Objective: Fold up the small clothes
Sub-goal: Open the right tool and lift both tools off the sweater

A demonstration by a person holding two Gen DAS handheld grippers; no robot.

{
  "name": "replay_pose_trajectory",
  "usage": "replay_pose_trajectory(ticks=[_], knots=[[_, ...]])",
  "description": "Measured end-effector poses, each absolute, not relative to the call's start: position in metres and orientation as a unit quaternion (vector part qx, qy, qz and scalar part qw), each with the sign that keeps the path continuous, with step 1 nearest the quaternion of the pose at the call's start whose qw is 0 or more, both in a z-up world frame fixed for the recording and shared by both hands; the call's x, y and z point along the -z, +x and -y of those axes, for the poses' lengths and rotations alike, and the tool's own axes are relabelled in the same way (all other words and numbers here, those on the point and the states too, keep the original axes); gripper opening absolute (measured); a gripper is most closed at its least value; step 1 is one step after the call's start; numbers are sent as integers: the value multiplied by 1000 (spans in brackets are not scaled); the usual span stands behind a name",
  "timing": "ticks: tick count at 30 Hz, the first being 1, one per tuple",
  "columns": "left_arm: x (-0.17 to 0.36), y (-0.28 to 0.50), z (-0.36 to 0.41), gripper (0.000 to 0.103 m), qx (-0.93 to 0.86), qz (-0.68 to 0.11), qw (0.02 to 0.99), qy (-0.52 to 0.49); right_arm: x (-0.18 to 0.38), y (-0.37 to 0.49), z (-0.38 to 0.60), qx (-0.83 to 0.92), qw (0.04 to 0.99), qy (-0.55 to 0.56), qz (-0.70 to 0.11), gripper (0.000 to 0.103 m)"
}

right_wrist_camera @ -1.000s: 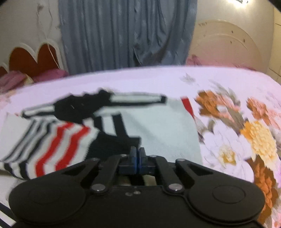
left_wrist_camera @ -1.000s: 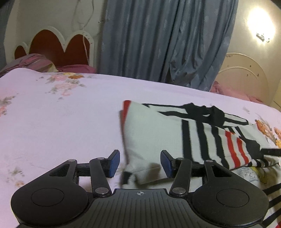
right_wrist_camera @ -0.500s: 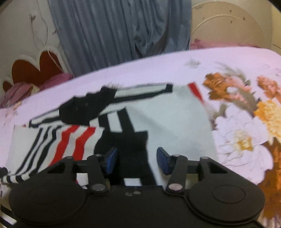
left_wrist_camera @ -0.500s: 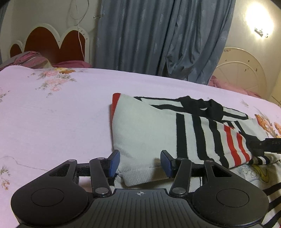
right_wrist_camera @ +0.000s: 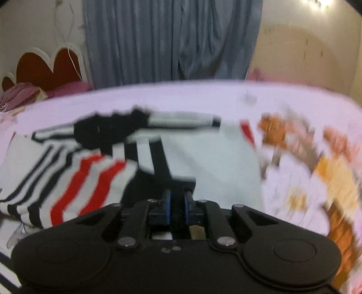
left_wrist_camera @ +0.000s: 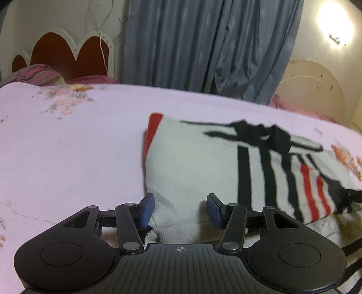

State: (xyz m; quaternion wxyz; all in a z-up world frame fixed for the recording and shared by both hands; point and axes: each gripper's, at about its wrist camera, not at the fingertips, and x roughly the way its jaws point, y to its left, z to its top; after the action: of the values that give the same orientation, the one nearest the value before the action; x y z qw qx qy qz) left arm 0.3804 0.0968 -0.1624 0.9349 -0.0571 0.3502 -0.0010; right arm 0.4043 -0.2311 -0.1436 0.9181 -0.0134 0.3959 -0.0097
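A home bedroom; a bed (left_wrist_camera: 79, 158) spread with a pale pink floral sheet fills the foreground, and a scalloped red-and-white headboard (left_wrist_camera: 65, 54) stands at its far end with pillows (left_wrist_camera: 38, 77) against it. Grey-blue curtains (left_wrist_camera: 203, 45) hang behind; a wall lamp (left_wrist_camera: 334, 20) glows on the cream wall.

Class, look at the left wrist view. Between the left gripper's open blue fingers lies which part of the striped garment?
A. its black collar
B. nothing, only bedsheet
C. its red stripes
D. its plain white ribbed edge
D: the left gripper stands open, and the white ribbed hem of the striped garment lies between its fingers.
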Motion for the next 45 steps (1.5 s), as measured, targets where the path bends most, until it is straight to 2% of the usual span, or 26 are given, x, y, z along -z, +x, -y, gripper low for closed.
replay_pose_trajectory(ticks=[1,3,8,19,29,32,39,42,45], knots=[[163,381,-97,51,0,-352,934,-56,144,404,231,11,917,-16,-397,13],[158,382,-99,51,0,-346,936,-61,136,403,235,20,924,4,-383,27],[147,399,-95,51,13,-328,943,-60,114,402,233,7,943,29,-333,28],[171,476,-112,51,-2,-351,934,-69,131,446,186,-58,930,12,-363,28],[178,504,-115,51,-21,-347,933,-95,156,462,191,-39,922,-27,-384,33],[170,493,-112,51,-34,-345,934,-89,146,460,191,-40,923,-15,-383,31],[152,432,-93,51,8,-326,942,-74,125,442,177,-97,925,23,-366,35],[154,408,-81,51,26,-335,939,-79,128,435,164,-113,921,9,-372,37],[163,388,-68,51,23,-333,942,-27,138,423,159,-111,918,-25,-379,38]])
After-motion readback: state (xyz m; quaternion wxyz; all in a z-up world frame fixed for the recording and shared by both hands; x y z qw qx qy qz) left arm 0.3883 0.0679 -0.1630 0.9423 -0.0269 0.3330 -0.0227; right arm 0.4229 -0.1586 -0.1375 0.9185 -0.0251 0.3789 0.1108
